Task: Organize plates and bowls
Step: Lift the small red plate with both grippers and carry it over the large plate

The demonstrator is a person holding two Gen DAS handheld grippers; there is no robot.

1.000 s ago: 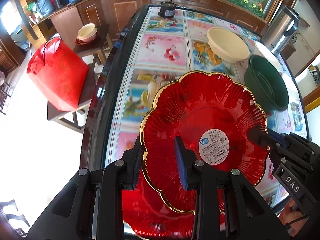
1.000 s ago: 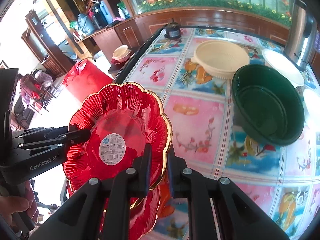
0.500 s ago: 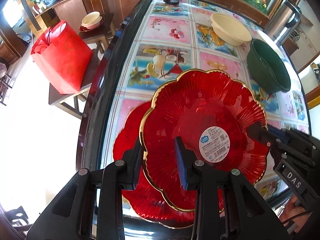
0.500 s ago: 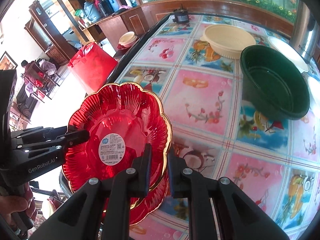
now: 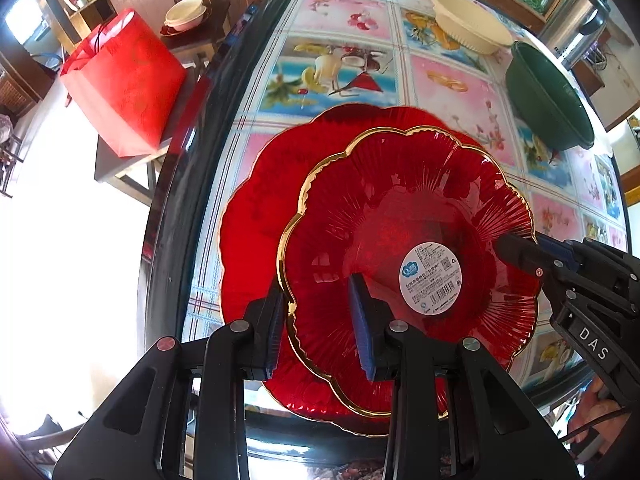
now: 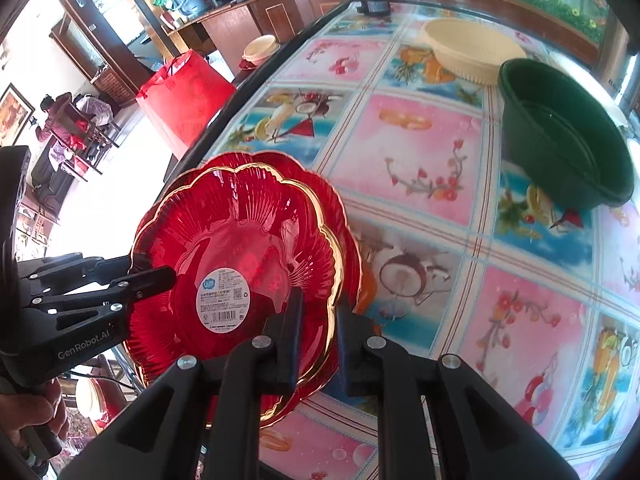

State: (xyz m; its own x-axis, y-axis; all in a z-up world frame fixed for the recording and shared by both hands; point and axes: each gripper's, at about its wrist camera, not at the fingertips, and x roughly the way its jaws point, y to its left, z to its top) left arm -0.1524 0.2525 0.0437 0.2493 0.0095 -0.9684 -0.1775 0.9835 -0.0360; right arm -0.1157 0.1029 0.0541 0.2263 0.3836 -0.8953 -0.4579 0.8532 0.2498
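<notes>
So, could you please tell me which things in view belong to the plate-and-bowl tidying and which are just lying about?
Job in hand:
- held red plate
- red plate underneath
- green bowl
- cream bowl
- left gripper
- right gripper

Lying about:
- red bag
- steel kettle

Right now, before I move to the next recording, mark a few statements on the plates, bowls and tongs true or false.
1. Both tongs grip the upper red plate. True: left tongs, right tongs.
2. A second red plate lies beneath it. True.
3. The green bowl sits inside the cream bowl. False: they stand side by side.
4. The upper plate's sticker is red. False: the sticker is white.
</notes>
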